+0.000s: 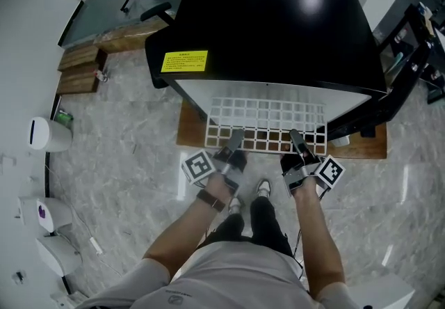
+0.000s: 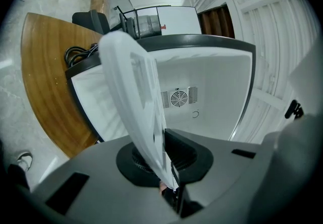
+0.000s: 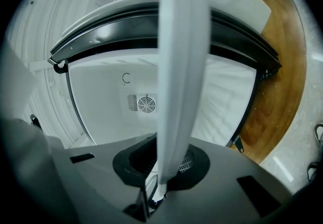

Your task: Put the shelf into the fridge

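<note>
A white grid shelf [image 1: 268,123] lies flat and juts out of the front opening of the black fridge [image 1: 278,22]. My left gripper [image 1: 234,142] is shut on the shelf's near edge at its left part. My right gripper [image 1: 297,142] is shut on that edge further right. In the left gripper view the shelf [image 2: 136,92] stands edge-on between the jaws, with the fridge's white inside and a round fan vent [image 2: 178,98] behind it. The right gripper view has the shelf [image 3: 181,66] edge-on too, in front of the same vent [image 3: 147,103].
The fridge stands on a wooden board [image 1: 365,149] on a marble floor. Its open door [image 1: 410,85] swings out at the right. Wooden blocks [image 1: 80,67] lie at the far left. White containers [image 1: 49,135] sit along the left wall. The person's shoes [image 1: 250,193] are below the shelf.
</note>
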The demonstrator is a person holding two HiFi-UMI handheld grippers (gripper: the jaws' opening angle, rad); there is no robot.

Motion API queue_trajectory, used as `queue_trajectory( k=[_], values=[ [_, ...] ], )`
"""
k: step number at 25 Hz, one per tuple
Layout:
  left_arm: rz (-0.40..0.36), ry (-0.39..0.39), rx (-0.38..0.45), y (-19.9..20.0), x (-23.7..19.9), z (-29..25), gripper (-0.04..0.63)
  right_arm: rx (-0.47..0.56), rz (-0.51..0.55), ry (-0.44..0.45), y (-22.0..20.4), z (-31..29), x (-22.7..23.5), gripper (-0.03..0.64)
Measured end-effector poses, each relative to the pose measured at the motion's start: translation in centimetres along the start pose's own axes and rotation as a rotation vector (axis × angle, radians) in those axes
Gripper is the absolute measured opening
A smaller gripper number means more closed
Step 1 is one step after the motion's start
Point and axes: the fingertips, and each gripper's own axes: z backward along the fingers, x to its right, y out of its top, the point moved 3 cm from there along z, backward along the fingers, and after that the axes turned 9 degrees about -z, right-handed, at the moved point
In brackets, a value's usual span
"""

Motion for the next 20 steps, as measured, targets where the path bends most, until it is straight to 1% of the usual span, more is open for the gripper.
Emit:
queue_trajectory(
  k=[4,6,10,13,16,17,20],
  values=[
    [0.017,-0.044,0.007,0.0,0.8,-0.5,0.029,0.004,0.002,-0.001,0.1,0.1,-0.1,0.046],
    [0.017,-0.048,0.007,0.1,1.0,-0.5,0.029,0.006,0.007,0.000,0.1,0.1,-0.4,0.046],
    [-0.008,-0.005,0.001,0.1,0.3,-0.1,0.029,0.008,0.016,0.005,0.1,0.1,-0.5,0.046],
    [-0.015,-0.001,0.002,0.0,0.4,0.2,0.029,0.009,0.021,0.008,-0.2,0.4,-0.7,0.047],
    [0.011,-0.050,0.017,0.5,1.2,-0.8,0.029,0.011,0.023,0.010,0.2,-0.4,-0.8,0.046],
    [0.010,-0.047,0.020,1.0,0.8,-1.6,0.029,0.012,0.024,0.009,0.9,-1.2,-0.6,0.046],
    [-0.022,0.010,0.024,2.6,-1.3,-3.8,0.029,0.017,0.030,0.000,2.7,-4.0,0.1,0.047]
  ],
)
